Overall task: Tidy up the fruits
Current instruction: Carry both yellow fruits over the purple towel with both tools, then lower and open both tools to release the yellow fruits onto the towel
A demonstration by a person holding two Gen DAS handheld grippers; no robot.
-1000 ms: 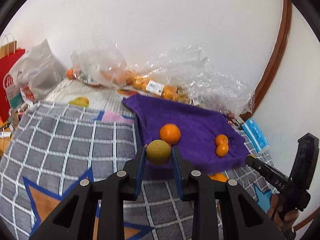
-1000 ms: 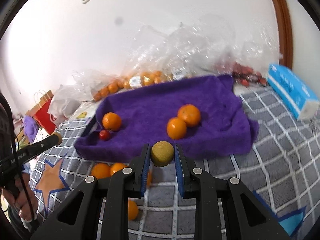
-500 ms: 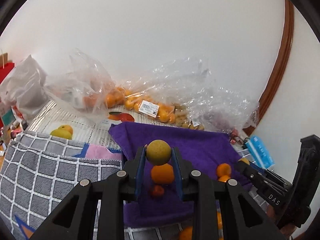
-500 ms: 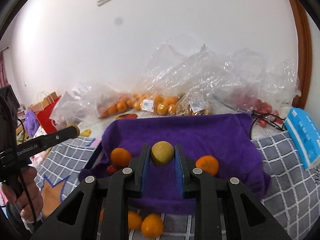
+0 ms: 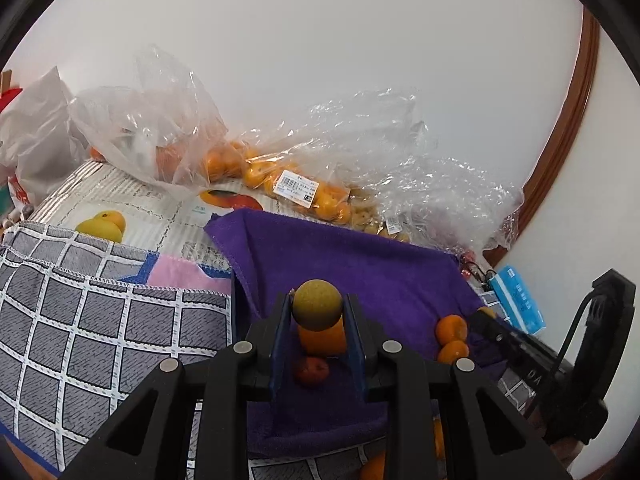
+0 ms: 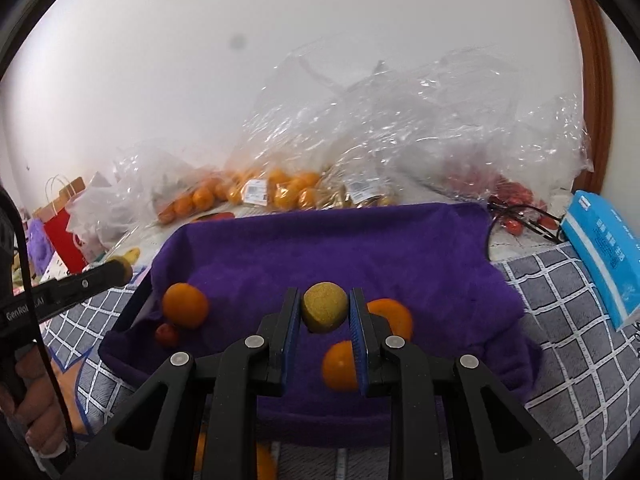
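Each gripper carried one round yellow-green fruit, pinched between the tips of its blue-padded fingers and held above the purple towel (image 6: 400, 248), which looked to be the sorting ground for the task. The left gripper (image 5: 317, 314) gripped its yellow-green fruit (image 5: 317, 305) at the very fingertips, directly over an orange (image 5: 322, 336) and a small red fruit (image 5: 311, 370) resting on the cloth — a tip hold that probably kept the fruit free to drop cleanly once the fingers parted. The right gripper (image 6: 324, 316) clamped a second yellow-green fruit (image 6: 324, 307) in the same way, above two oranges (image 6: 340, 364) lying close together near the towel's right half. The towel's raised edges appeared to stop round fruit rolling off. Unsorted stock lay behind in clear plastic bags (image 6: 360, 128) against the wall. Since orange and red pieces already occupied separate patches, the two held fruits were likely bound for a patch of their own.
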